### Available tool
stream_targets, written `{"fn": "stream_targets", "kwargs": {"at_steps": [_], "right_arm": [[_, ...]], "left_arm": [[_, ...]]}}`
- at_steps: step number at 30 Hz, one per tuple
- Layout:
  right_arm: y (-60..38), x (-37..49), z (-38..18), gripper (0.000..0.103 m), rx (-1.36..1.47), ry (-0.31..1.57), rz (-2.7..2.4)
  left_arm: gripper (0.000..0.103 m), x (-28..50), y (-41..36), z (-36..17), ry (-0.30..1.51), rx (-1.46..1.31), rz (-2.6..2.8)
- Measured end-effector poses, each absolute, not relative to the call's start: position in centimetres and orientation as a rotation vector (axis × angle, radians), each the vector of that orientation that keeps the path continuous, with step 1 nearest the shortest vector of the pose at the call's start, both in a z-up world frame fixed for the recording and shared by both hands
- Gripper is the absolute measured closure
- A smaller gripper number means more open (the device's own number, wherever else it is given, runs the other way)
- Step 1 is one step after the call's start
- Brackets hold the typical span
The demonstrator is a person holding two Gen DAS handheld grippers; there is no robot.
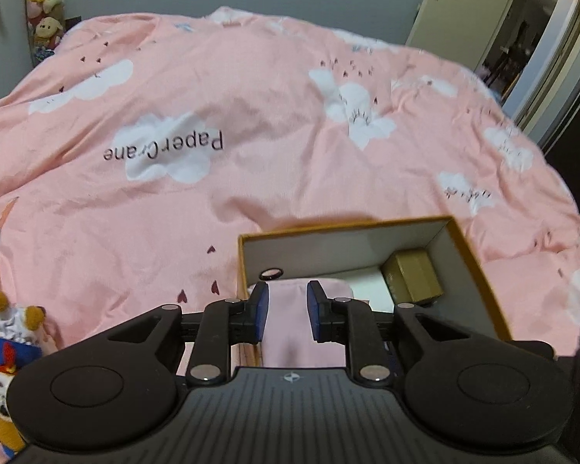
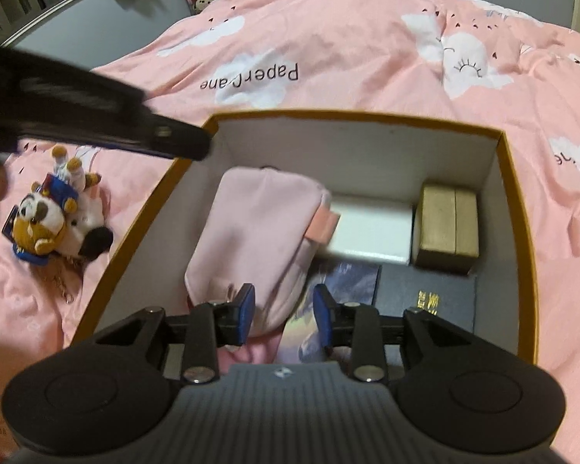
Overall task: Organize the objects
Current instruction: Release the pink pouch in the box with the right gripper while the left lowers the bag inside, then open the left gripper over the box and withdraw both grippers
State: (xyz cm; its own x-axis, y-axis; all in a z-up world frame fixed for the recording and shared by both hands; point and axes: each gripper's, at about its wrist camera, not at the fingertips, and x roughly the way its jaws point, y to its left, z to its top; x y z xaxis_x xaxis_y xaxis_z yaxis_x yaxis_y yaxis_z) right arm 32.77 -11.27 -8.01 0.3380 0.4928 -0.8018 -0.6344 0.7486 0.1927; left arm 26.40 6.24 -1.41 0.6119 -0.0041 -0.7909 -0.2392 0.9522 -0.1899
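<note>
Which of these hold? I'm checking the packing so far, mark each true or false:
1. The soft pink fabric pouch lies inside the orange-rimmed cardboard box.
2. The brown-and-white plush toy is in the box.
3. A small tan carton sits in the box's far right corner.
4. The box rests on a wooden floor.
1. True: the pink pouch lies inside the box.
2. False: the plush toy lies on the pink bedspread, left of the box.
3. True: the tan carton sits there.
4. False: it rests on the bedspread.
</note>
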Motion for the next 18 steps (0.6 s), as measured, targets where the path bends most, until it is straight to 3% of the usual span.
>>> {"fn": "stream_targets", "kwargs": {"at_steps": [3,6,14,18], "right_arm": [[-10.7,33.5,-8.1,0.069,-0.153,0.985,0.742],[-10.0,34.3,-8.4,0.088,-0.149,0.993,0.753],[-8.8,34.8,-9.1,0.089,-0.161,0.982,0.739],[-9.3,33.9,-8.0,0.083,-0.156,0.953,0.724]], "left_arm": [[0.079,25.3,6.8,-0.6,0.888,-0.293,0.138],[0.079,24.0,7.5,-0.1,0.876,-0.291,0.145],[0.079,20.3,9.7,0.7,0.864,-0.247,0.186],[0.079,18.5,10.8,0.8,0.873,-0.237,0.194]]}}
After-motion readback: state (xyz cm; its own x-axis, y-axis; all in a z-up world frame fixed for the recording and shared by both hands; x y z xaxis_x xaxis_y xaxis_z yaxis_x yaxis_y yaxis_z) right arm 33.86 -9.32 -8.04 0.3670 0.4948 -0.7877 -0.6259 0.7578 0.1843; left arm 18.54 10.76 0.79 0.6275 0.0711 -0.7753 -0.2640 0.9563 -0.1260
